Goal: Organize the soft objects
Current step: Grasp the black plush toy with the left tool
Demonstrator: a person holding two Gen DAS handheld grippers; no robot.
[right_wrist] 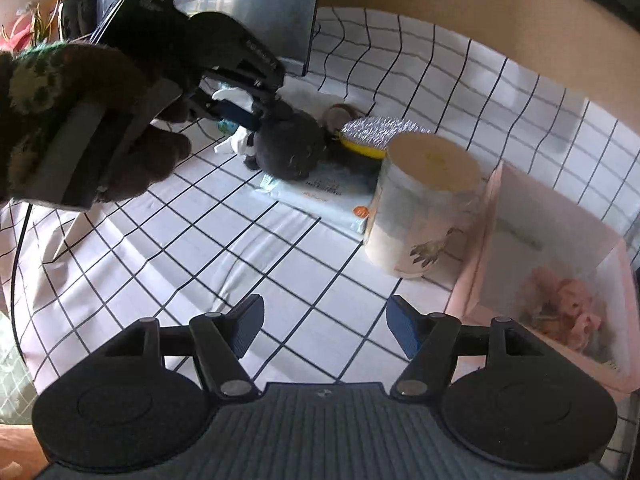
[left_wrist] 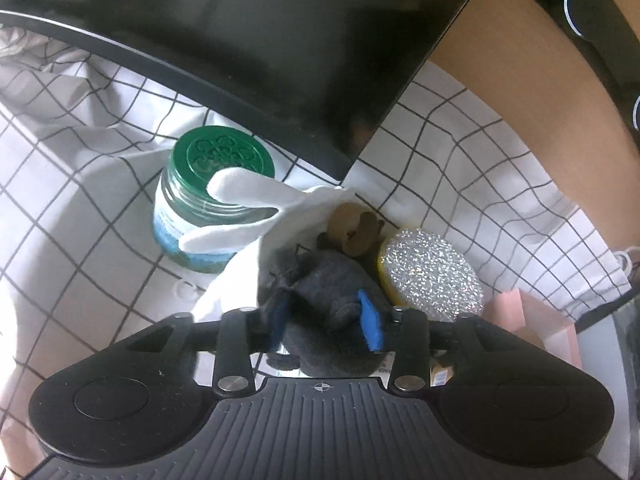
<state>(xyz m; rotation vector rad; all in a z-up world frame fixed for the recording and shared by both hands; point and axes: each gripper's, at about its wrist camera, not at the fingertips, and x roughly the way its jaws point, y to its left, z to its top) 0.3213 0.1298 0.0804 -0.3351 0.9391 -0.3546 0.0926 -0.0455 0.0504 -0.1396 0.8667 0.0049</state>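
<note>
The left gripper (left_wrist: 326, 314) sits right over the dark grey sock (left_wrist: 332, 292), its blue pads either side of the bundle but apparently not squeezing it; the jaws stand apart. The sock rests on a flat wipes pack (right_wrist: 320, 196) at the far side of the checked cloth (right_wrist: 240, 240), beside a white glove (left_wrist: 248, 196). The right gripper (right_wrist: 324, 330) hangs empty and spread, nearer the pink box (right_wrist: 560, 216) on the right, well short of the sock.
</note>
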